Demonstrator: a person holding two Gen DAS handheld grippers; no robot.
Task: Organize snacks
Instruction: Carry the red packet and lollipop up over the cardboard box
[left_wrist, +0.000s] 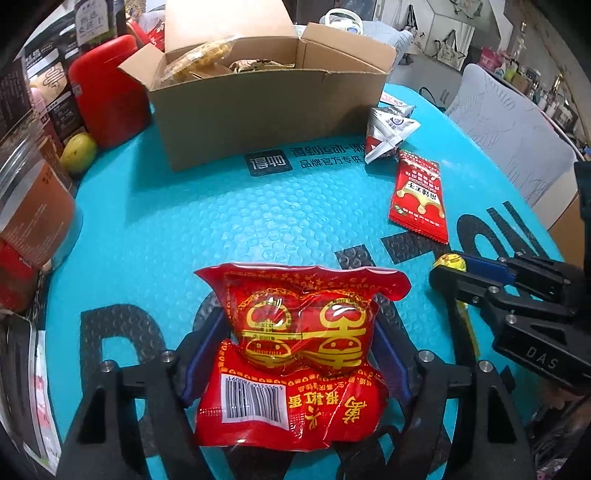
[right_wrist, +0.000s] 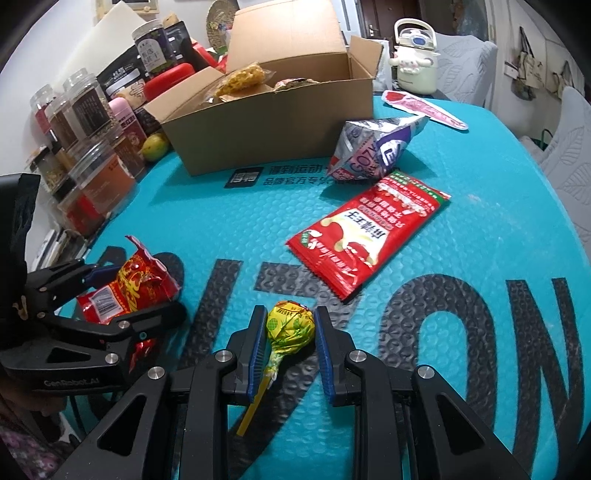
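Observation:
My left gripper (left_wrist: 295, 332) is shut on a red snack packet (left_wrist: 299, 354) with gold print and a barcode; it also shows in the right wrist view (right_wrist: 122, 288), just above the mat. My right gripper (right_wrist: 290, 325) has its jaws around the yellow lollipop (right_wrist: 290, 321) lying on the mat; they touch or nearly touch its head. The lollipop's head shows in the left wrist view (left_wrist: 448, 263). An open cardboard box (left_wrist: 266, 110) holding several snacks stands at the back, also seen in the right wrist view (right_wrist: 273, 125).
A flat red sachet (right_wrist: 369, 236) and a silver pyramid pack (right_wrist: 373, 151) lie right of the box on the teal bubble mat (right_wrist: 461, 258). Jars (right_wrist: 85, 122), a red case (left_wrist: 107, 92) and a green fruit (left_wrist: 78, 152) crowd the left edge. A kettle (right_wrist: 413, 55) stands behind.

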